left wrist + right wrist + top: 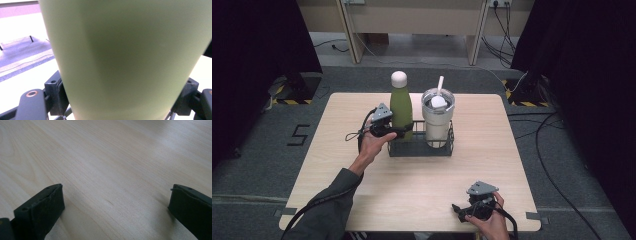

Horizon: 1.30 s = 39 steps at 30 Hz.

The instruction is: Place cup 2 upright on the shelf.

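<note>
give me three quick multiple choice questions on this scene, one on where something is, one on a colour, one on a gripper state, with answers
1. Where does the tumbler with the straw stand?
A. in the black wire rack
B. at the table's near edge
C. on the floor

2. What colour is the bottle's body?
A. red
B. green
C. blue

3. How does the right gripper stand?
A. shut on the bottle
B. shut on the straw
C. open over bare wood

Answers:
1. A, the tumbler sits inside the rack beside the bottle.
2. B, the body is green under a white cap.
3. C, its jaws stand wide apart with the table between them.
</note>
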Motion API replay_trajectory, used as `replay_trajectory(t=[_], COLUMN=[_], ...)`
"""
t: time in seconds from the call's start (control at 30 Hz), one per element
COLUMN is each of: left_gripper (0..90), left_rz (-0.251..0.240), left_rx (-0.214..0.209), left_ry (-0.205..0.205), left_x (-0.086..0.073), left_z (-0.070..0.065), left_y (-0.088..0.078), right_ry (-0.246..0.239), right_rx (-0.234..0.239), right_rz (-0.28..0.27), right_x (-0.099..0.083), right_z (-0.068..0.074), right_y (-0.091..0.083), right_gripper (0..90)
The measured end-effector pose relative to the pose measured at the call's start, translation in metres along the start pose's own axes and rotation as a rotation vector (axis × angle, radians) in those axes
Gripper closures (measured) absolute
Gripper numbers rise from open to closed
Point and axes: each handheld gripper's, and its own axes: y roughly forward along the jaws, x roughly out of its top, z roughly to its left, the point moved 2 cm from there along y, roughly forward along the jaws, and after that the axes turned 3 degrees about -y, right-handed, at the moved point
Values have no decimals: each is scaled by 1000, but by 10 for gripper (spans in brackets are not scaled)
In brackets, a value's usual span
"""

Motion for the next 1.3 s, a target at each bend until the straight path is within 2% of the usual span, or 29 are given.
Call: replay_trajectory(t=[0.37, 0.53, 0.73, 0.97, 1.07, 1.3], left_gripper=[207, 207, 207, 204, 204, 200], left_rz=[13, 24, 12, 18, 12, 12], left_rx=[4, 10, 5, 4, 2, 5], left_ry=[-11, 0, -8, 42, 26, 28], left_x=[-10, -14, -17, -19, -19, -20], left_z=[1, 2, 3, 0, 1, 0], left_y=[5, 6, 5, 3, 4, 4], right_ry=[2, 0, -2, -1, -1, -1], right_rx=[0, 0, 0, 1, 1, 1], right_rz=[-1, -1, -2, -1, -1, -1], right_x=[0, 0, 0, 0, 0, 0], right_z=[0, 0, 0, 0, 0, 0], right_y=[0, 0, 0, 0, 0, 0], right_gripper=[5, 5, 5, 5, 5, 5])
